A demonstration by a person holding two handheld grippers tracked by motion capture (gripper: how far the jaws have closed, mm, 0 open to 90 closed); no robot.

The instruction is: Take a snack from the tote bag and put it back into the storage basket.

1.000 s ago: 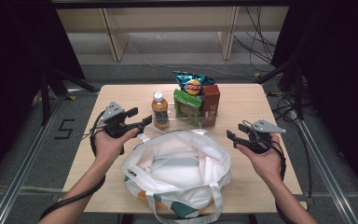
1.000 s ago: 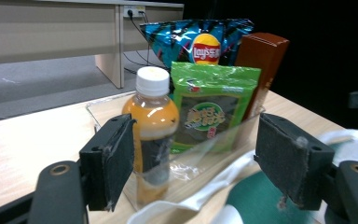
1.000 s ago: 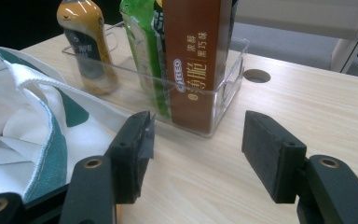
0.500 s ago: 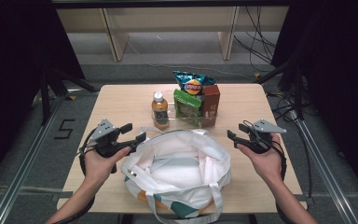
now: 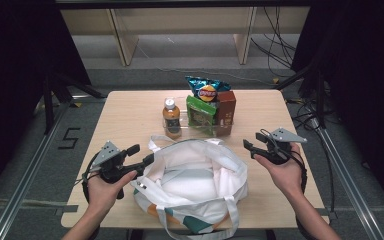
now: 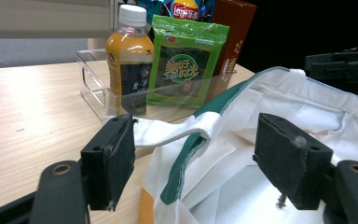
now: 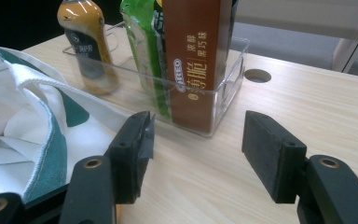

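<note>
A white tote bag with green trim and an orange base lies open at the near middle of the table. My left gripper is at its left rim, jaws open. In the left gripper view the bag's rim and white strap lie between the jaws of my left gripper, the strap close by the left pad, unpinched. My right gripper hovers open just right of the bag. In its own view the right gripper has only bare table between its jaws.
Behind the bag, a clear tray holds an amber drink bottle, a green snack packet, a brown box and a chip bag. The wooden table has a cable hole near the tray.
My left gripper has drawn back toward the near edge and lower, from beside the bottle to the bag's left rim. The right gripper has kept still.
</note>
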